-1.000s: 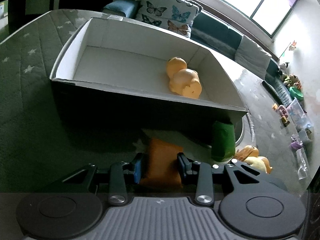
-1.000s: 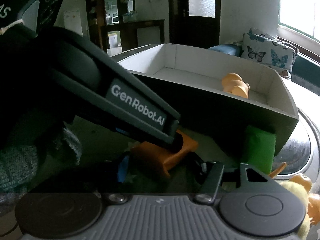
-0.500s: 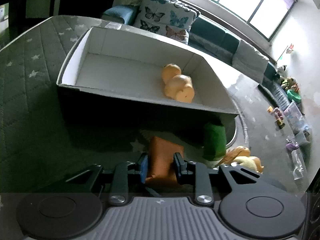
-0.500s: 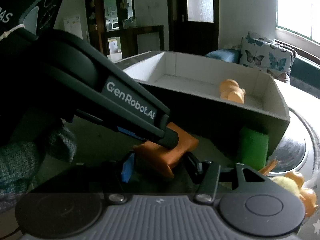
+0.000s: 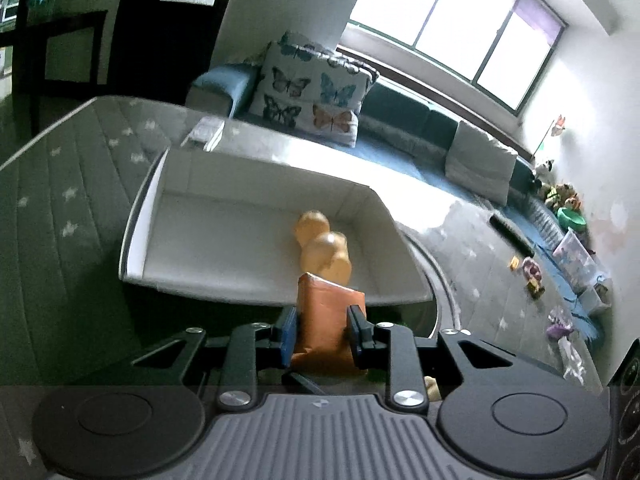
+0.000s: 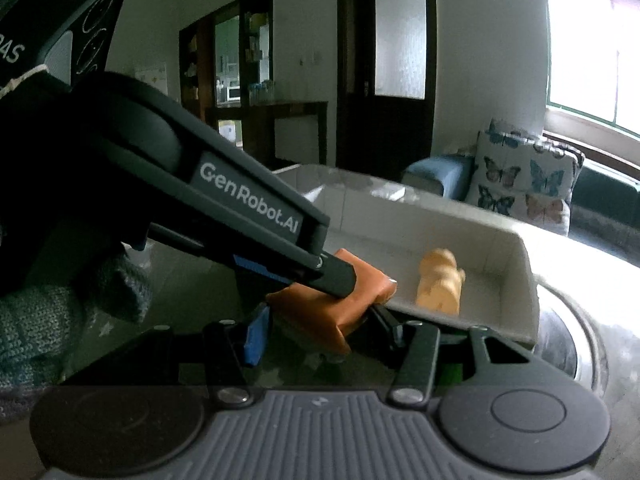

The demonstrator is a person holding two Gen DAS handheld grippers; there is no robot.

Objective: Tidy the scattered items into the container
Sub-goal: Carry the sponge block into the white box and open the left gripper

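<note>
Box [image 5: 256, 280] near wall ahead; left interior free

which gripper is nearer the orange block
Left. The left gripper has its jaws clamped on the orange block; the right gripper sits just below it, jaws apart.

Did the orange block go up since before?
Yes. The orange block, clamped in the left gripper, has risen: earlier it sat low against the white box's dark front, and now its top overlaps the white box rim.
</note>
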